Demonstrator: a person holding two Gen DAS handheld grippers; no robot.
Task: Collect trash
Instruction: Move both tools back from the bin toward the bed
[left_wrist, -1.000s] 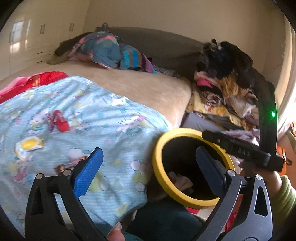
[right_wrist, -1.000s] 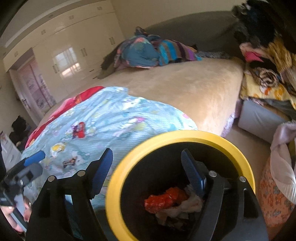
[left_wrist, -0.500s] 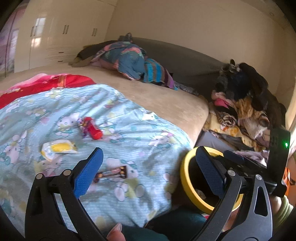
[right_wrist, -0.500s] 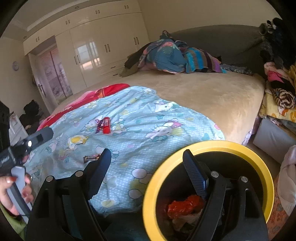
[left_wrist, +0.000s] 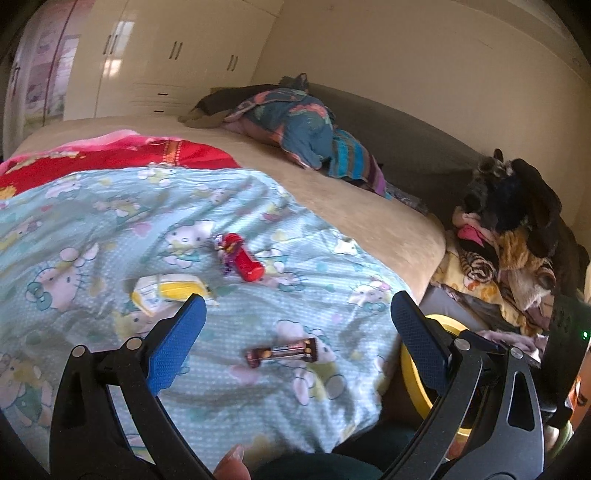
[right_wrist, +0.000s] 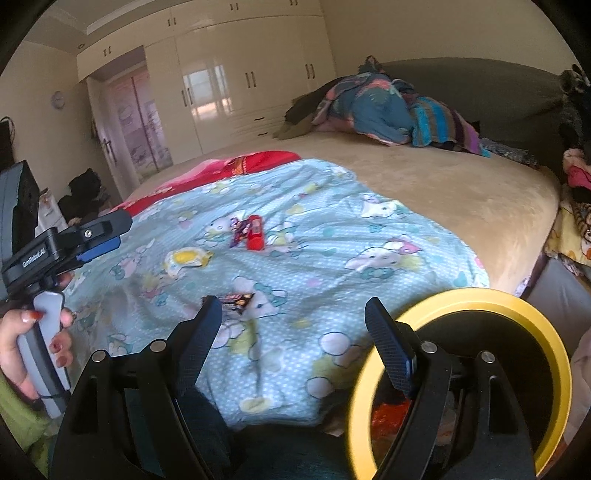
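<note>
On the light-blue cartoon blanket (left_wrist: 110, 229) (right_wrist: 332, 236) lie three wrappers. A brown chocolate-bar wrapper (left_wrist: 282, 352) (right_wrist: 234, 300) lies nearest, just ahead of both grippers. Farther off lie a red packet (left_wrist: 245, 258) (right_wrist: 255, 232) and a white-and-yellow wrapper (left_wrist: 168, 291) (right_wrist: 186, 260). My left gripper (left_wrist: 295, 321) is open and empty above the blanket's near edge. My right gripper (right_wrist: 293, 321) is open and empty too. The black bin with a yellow rim (right_wrist: 517, 302) (left_wrist: 410, 373) stands at the bedside on the right, with red and white trash (right_wrist: 388, 417) inside.
The bed (right_wrist: 461, 192) carries a red blanket (left_wrist: 129, 155) and bundled bedding (left_wrist: 295, 125) at the far end. A heap of clothes (left_wrist: 509, 236) is stacked right of the bed. Glossy wardrobes (right_wrist: 240, 81) line the far wall. A hand (right_wrist: 22, 332) holds the left gripper's handle.
Both grippers swung left, away from the bin and over the blanket. The bin slid to the right edge of both views, and the chocolate-bar wrapper came into sight.
</note>
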